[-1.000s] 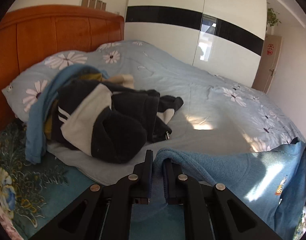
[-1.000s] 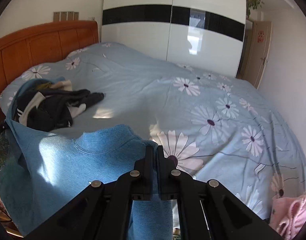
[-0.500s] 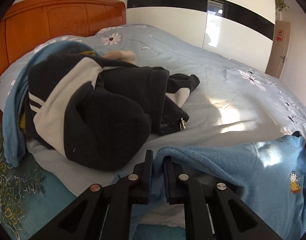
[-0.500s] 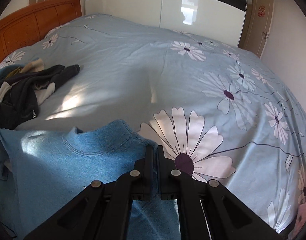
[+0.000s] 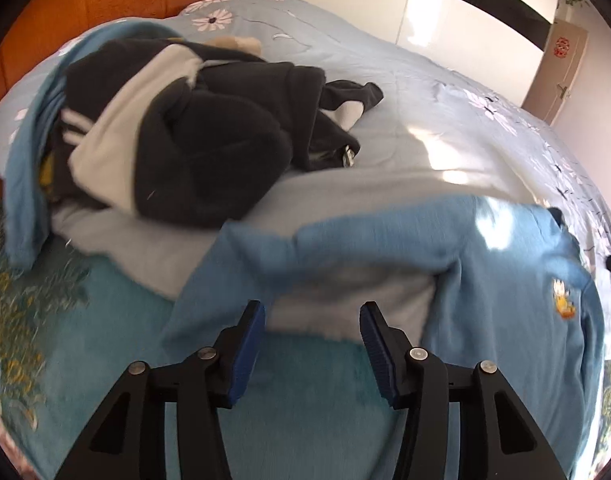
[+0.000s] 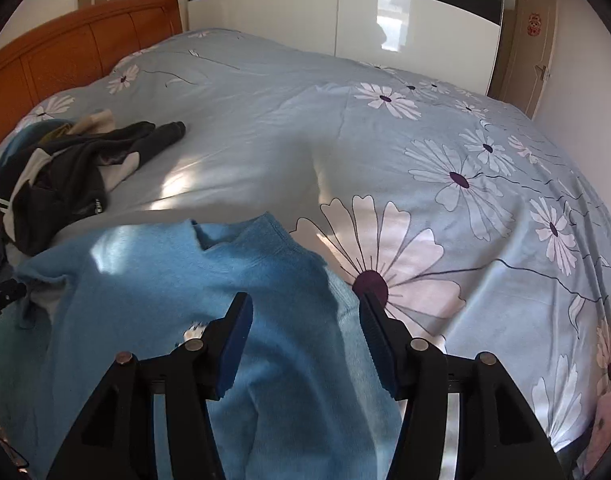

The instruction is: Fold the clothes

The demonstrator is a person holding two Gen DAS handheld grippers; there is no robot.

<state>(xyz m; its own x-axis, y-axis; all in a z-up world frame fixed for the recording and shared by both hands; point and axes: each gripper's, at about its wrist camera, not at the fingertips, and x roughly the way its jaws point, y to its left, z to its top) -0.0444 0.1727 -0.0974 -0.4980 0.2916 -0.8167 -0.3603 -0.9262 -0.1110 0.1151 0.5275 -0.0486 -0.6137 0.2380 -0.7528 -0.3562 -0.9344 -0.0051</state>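
Left gripper [image 5: 311, 322] jaws just opening, blue sweater [image 5: 485, 280] released.

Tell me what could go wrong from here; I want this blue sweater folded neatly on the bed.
1. The left gripper and right gripper have just been opening, releasing the blue sweater. It lies rumpled, with a bunched shoulder, so creases may get folded in.
2. Much of the sweater drapes over the bed edge, so it may slide off.
3. The dark clothes pile lies close by, so a sleeve could snag it.
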